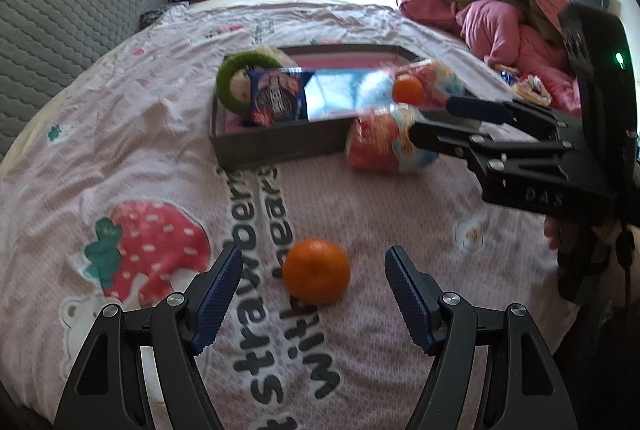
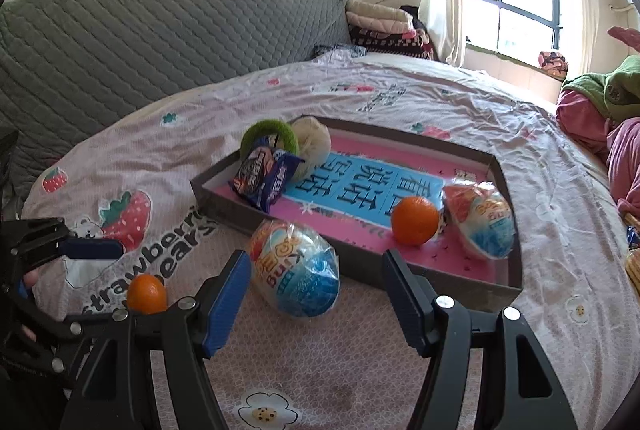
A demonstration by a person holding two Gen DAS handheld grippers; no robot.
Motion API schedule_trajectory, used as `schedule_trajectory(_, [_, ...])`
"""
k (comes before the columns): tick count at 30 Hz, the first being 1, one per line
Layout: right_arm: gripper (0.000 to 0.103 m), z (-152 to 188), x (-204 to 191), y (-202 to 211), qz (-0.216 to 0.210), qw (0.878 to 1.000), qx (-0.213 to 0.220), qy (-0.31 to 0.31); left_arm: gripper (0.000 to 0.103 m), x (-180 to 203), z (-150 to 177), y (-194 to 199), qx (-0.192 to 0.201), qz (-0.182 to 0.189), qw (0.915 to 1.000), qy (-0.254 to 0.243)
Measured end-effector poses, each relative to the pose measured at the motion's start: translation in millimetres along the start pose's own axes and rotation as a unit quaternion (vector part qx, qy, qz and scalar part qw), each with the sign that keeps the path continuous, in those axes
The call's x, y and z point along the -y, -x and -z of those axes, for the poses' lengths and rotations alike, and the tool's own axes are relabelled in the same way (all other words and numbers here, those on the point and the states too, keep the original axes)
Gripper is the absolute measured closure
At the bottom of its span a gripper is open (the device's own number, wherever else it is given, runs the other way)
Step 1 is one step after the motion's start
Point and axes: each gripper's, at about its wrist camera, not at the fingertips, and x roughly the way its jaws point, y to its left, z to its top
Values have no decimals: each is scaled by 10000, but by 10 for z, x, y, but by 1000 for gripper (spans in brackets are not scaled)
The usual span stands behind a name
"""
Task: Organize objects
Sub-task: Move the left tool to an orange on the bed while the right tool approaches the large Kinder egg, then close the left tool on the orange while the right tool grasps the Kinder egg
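Bedsheet [image 1: 360,213] reads "strawberry bears" — packet [image 2: 266,179] probably Oreo.

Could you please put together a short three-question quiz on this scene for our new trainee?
1. True or false: the orange that lies between the left gripper fingers is already inside the tray.
2. How many wrapped egg-shaped packs are in the tray? A) none B) one C) two
3. Fill in: the right gripper is open and lined up with the egg pack that lies on the ____, just outside the tray.

Key:
1. False; it lies on the bedspread, while a second orange is in the tray.
2. B; one egg pack in the tray.
3. bedspread
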Motion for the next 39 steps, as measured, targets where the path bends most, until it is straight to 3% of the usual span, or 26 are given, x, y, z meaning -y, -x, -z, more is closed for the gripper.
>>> schedule_trajectory(10, [36, -18, 44, -219, -330, 9987, -355, -138, 29, -27, 55, -127, -29, 8, 10000, 65])
schedule_trajectory(14, [36, -32, -27, -283, -379, 9983, -440, 14, 41, -47, 60, -181, -89, 89, 9998, 155])
schedule_trajectory(19, [37, -58, -92, -351, -419, 9979, -476, 156, 48, -49, 63, -217, -123, 189, 9995, 222])
schedule_trajectory(26, [49, -54, -79, -418, -521, 9969, -578, 120, 62, -68, 56, -271, -132, 215, 9993, 285])
schedule_trajectory(33, [50, -61, -81, -388, -530, 9972, -510, 107, 64, -71, 56, -277, -93, 236, 9993, 274])
schedule_trajectory(39, [50, -114, 12, -198, -502, 9985, -188, -105, 64, -66, 40, -260, -58, 257, 9992, 298])
